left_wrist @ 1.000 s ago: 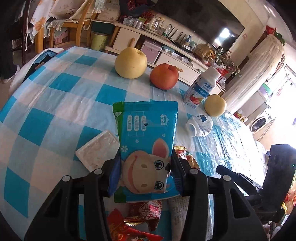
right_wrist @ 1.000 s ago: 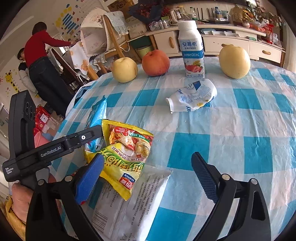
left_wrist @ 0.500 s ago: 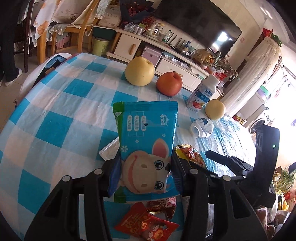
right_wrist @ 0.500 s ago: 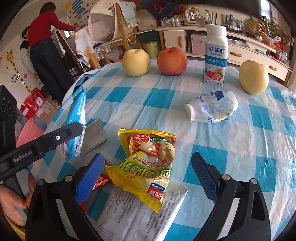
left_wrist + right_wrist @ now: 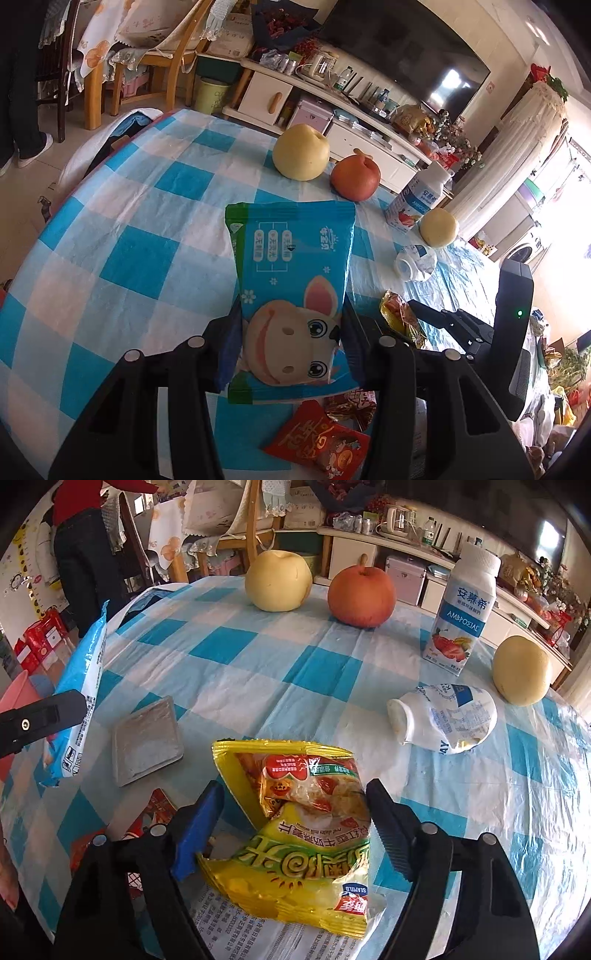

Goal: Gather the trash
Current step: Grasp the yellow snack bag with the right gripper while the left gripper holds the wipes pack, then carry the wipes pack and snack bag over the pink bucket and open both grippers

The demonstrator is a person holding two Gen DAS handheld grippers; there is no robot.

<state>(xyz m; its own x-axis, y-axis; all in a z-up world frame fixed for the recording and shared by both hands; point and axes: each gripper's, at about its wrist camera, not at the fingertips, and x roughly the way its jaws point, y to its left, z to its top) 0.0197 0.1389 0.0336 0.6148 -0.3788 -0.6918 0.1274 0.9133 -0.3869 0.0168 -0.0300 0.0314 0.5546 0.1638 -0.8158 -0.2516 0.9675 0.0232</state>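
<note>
Clamping blue wet-wipe pack (image 5: 295, 291) in my left gripper (image 5: 290, 345), lifted off the counter (image 5: 295, 672). My right gripper (image 5: 293, 829) has been closing around the yellow snack wrapper (image 5: 295, 834) near the counter's front edge; contact unclear.

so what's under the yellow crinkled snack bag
The yellow crinkled snack bag lies on a white printed plastic wrapper, whose text shows below it. How far that wrapper runs beneath is covered.
</note>
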